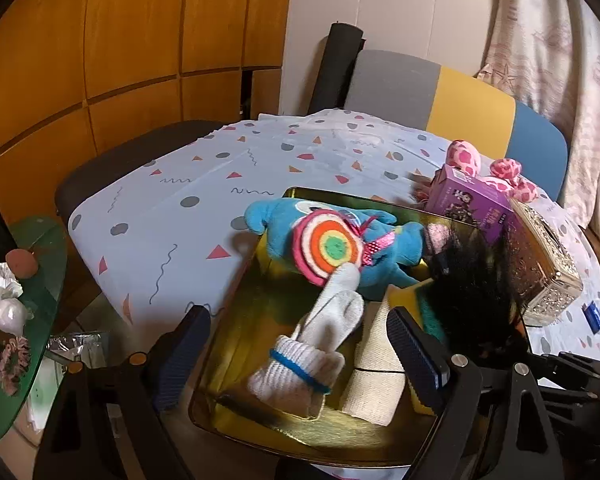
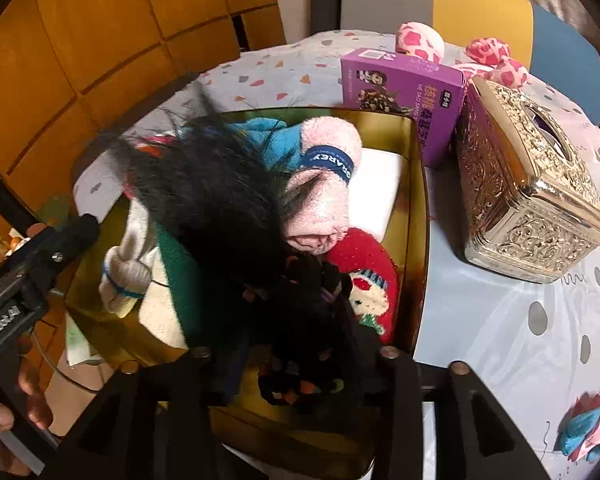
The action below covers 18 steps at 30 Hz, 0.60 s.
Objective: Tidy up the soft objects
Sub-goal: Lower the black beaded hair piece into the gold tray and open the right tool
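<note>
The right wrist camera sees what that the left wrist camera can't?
Only the right wrist view shows the red sock with a face on it and the pink and blue flower. Only the left wrist view shows the rainbow felt lollipop and the green side table. Both show the gold tin, white glove, purple box and gold tissue box.

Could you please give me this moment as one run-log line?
right gripper: over black furry toy in gold tray | left gripper: open above white glove
</note>
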Available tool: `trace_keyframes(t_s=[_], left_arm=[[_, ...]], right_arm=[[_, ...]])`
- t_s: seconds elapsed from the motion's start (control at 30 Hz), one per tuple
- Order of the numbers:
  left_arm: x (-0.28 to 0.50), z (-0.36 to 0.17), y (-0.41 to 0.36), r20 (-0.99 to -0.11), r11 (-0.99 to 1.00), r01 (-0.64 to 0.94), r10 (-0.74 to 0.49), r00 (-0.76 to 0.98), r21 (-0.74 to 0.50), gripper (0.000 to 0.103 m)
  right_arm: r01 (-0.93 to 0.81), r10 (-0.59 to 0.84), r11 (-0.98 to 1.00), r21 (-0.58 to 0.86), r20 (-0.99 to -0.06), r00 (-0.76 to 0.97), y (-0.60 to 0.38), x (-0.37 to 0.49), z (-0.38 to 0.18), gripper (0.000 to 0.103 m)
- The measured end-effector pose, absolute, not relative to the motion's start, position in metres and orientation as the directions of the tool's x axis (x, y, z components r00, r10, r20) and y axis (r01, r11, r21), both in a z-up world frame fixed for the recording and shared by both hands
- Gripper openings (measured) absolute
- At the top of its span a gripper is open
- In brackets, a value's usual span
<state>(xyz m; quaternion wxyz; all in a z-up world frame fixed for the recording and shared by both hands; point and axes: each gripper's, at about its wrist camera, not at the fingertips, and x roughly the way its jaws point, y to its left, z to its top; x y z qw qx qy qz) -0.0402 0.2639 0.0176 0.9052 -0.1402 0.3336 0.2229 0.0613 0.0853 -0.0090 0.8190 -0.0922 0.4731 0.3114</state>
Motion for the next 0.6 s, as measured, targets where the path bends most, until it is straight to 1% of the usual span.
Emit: trace_keyframes(t_s=[0.3,0.6], left_arm=[[-0.042,0.025,0.253,-0.651,0.874,-0.476,0.309,0.694,-0.092,0.090],[-0.049,0.039,0.237,-0.612,0.894,-0.443,0.313,0.727,-0.069,0.092]], right_arm=[[-0.588,0.466,0.792,0.163,-0.784,0.410,0.067,0.049,0.011,0.045],[-0.567,0.477,0.807,0.164,-0.747,0.462,0.048,0.041,0.027,0.045]])
